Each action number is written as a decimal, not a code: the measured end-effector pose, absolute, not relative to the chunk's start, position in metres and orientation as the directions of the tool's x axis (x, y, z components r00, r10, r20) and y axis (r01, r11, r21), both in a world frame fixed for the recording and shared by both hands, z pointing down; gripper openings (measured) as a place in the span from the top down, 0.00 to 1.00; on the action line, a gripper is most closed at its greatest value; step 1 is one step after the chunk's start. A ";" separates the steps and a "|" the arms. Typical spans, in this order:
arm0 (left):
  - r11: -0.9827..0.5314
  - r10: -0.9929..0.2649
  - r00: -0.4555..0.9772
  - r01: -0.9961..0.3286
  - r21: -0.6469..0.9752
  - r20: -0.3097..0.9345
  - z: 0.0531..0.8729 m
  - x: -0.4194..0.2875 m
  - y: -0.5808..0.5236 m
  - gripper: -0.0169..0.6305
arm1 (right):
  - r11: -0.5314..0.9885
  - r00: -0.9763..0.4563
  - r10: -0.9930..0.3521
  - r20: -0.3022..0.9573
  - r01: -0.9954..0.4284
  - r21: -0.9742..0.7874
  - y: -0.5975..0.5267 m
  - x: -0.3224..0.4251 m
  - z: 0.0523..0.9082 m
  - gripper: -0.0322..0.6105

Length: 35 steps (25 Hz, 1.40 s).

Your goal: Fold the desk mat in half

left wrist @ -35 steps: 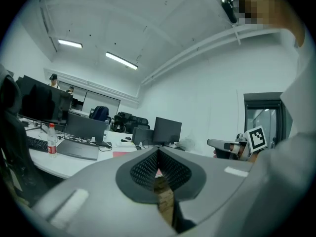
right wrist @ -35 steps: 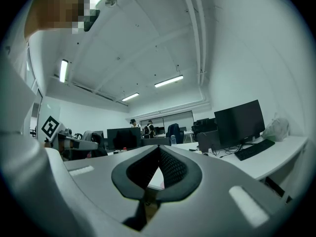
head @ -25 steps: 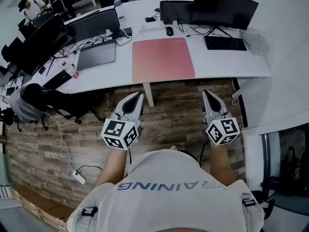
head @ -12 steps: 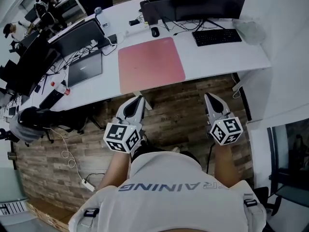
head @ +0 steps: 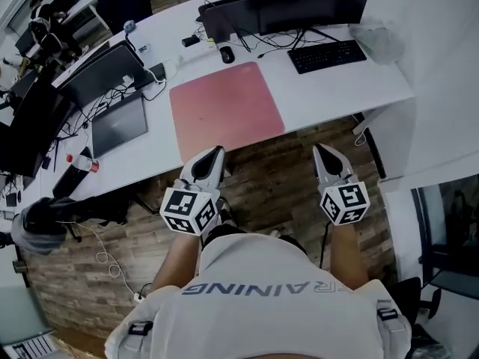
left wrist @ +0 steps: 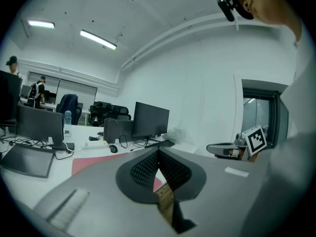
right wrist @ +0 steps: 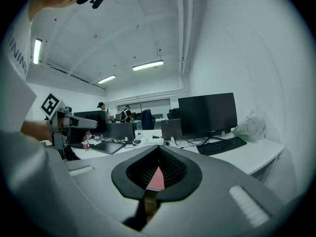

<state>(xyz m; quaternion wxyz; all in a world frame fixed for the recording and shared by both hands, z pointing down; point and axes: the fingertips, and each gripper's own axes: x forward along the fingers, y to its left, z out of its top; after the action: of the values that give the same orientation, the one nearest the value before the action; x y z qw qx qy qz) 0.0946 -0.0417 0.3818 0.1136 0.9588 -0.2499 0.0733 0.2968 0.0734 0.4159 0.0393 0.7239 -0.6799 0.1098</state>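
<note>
Since a second ago the desk (head: 340, 88) has slid down and to the left in the head view, so the desk mat (head: 224, 111) now lies much nearer the two grippers, which sit at about the same spots in the view as before.

At the far left a dark chair (head: 45, 219) stands on the wood floor (head: 281, 182). A bottle (head: 79, 162) with a red cap lies on the desk beside a closed grey laptop (head: 118, 126).

The left gripper (head: 215, 151) hangs over the floor in front of the desk, its tip just short of the desk's front edge. Its jaws are closed together at the tip and hold nothing.

The pink desk mat lies flat and unfolded on the white desk, its near edge along the desk's front edge, just beyond the left gripper's tip and not touched by it. Behind the mat sit a dark mouse (head: 227, 54) and black monitors (head: 307, 2).

The right gripper (head: 322, 149) also hangs over the floor, below the desk edge and apart from the mat. Its jaws are pressed together with nothing held. A black keyboard (head: 327, 55) lies on the desk to the right of the mat, and a clear plastic bag (head: 374, 40) sits at the desk's far right end.
</note>
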 end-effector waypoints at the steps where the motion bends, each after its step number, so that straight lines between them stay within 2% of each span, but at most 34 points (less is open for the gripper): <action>1: -0.851 -0.458 0.867 -0.492 0.184 0.196 0.381 0.093 -0.052 0.97 | -0.074 0.053 -0.975 0.216 -0.993 -0.091 0.063 0.294 0.416 0.93; 13: -0.880 -0.346 0.910 -0.399 0.256 0.228 0.414 0.078 -0.172 0.97 | -0.180 0.149 -0.953 0.262 -0.979 -0.096 -0.044 0.265 0.422 0.93; 26: -0.900 -0.193 0.926 -0.299 0.317 0.325 0.469 0.102 -0.223 0.97 | -0.431 0.330 -0.855 0.399 -0.882 -0.193 -0.051 0.291 0.483 0.92; 30: -0.898 -0.190 0.915 -0.309 0.313 0.357 0.478 0.120 -0.214 0.97 | -0.475 0.324 -0.828 0.458 -0.839 -0.265 -0.038 0.314 0.518 0.92; 33: -0.886 -0.209 0.899 -0.340 0.314 0.384 0.482 0.132 -0.202 0.97 | -0.476 0.279 -0.815 0.507 -0.823 -0.311 -0.035 0.331 0.548 0.83; 35: -0.880 -0.215 0.889 -0.356 0.315 0.404 0.486 0.138 -0.192 0.97 | -0.478 0.253 -0.802 0.540 -0.815 -0.327 -0.036 0.342 0.569 0.83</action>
<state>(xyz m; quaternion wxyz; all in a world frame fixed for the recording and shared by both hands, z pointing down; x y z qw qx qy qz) 0.1382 -0.1916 0.4862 0.1937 0.9524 -0.1498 0.1817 0.3417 -0.0359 0.5685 0.0098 0.7916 -0.5109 0.3350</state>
